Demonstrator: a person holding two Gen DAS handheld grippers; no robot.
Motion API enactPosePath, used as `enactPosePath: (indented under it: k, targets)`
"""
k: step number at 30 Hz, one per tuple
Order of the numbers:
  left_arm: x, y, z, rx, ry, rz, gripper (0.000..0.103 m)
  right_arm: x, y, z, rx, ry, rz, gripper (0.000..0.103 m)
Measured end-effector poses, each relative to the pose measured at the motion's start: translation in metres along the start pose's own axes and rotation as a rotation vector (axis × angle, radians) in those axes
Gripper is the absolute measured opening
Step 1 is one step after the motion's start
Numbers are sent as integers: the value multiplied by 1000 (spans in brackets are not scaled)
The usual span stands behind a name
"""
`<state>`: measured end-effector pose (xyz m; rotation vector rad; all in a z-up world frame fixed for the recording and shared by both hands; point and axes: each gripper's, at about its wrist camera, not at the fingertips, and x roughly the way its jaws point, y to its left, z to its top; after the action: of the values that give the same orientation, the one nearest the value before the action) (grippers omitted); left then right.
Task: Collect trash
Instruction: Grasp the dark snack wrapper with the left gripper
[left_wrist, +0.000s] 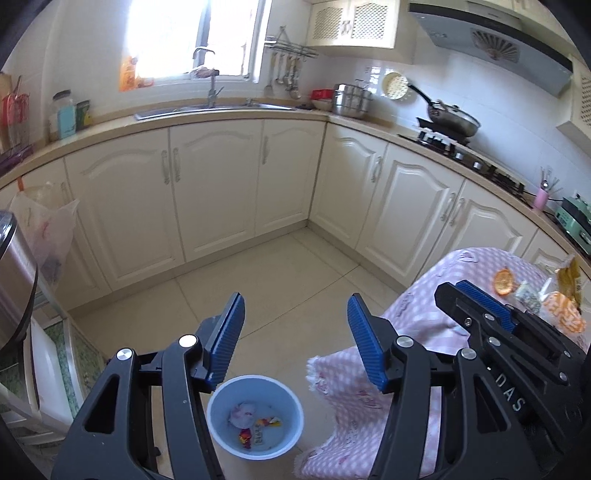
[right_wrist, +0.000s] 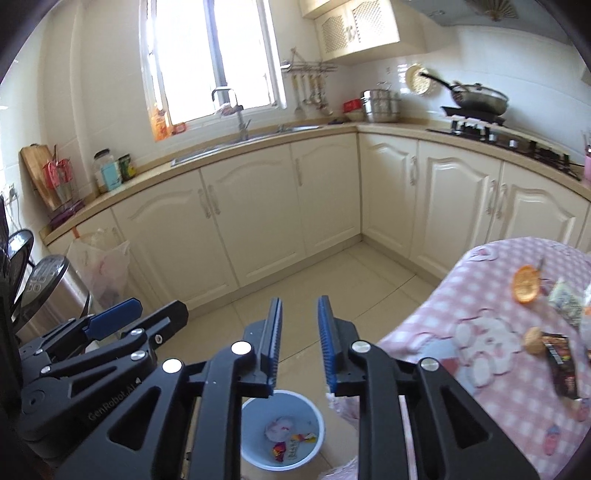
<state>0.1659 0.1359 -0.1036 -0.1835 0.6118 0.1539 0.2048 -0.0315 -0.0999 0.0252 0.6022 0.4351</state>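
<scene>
We see the left hand-held gripper (left_wrist: 295, 332) wide, empty. Right hand-held gripper (right_wrist: 300, 338) narrow gap, nothing between pads. Blue bucket (left_wrist: 221, 428) on floor at 6 o'clock holds wrappers (left_wrist: 258, 430); more trash (right_wrist: 526, 284) on desk (right_wrist: 480, 295) at 3 o'clock.

Right gripper (right_wrist: 300, 332) empty, slightly parted, above blue bin (right_wrist: 282, 430)
</scene>
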Motion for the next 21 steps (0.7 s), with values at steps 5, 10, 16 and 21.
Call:
enactPosePath:
  k: [5, 10, 16, 21]
  targets:
    - [-12, -45, 1, 52, -15, -69, 57, -41, -47, 1, 42, -43, -78, 21]
    - [-17, -97, -4, 113, -15, -144, 58, -78, -99, -5, 92, -74, -158, 23]
    - [-13, -163, -21, 191, 38, -258, 58, -117, -164, -23, 165, -84, -265, 24]
    - [-8, -203, -37, 241, 82, -322, 58, -136, -205, -37, 227, -83, -322, 25]
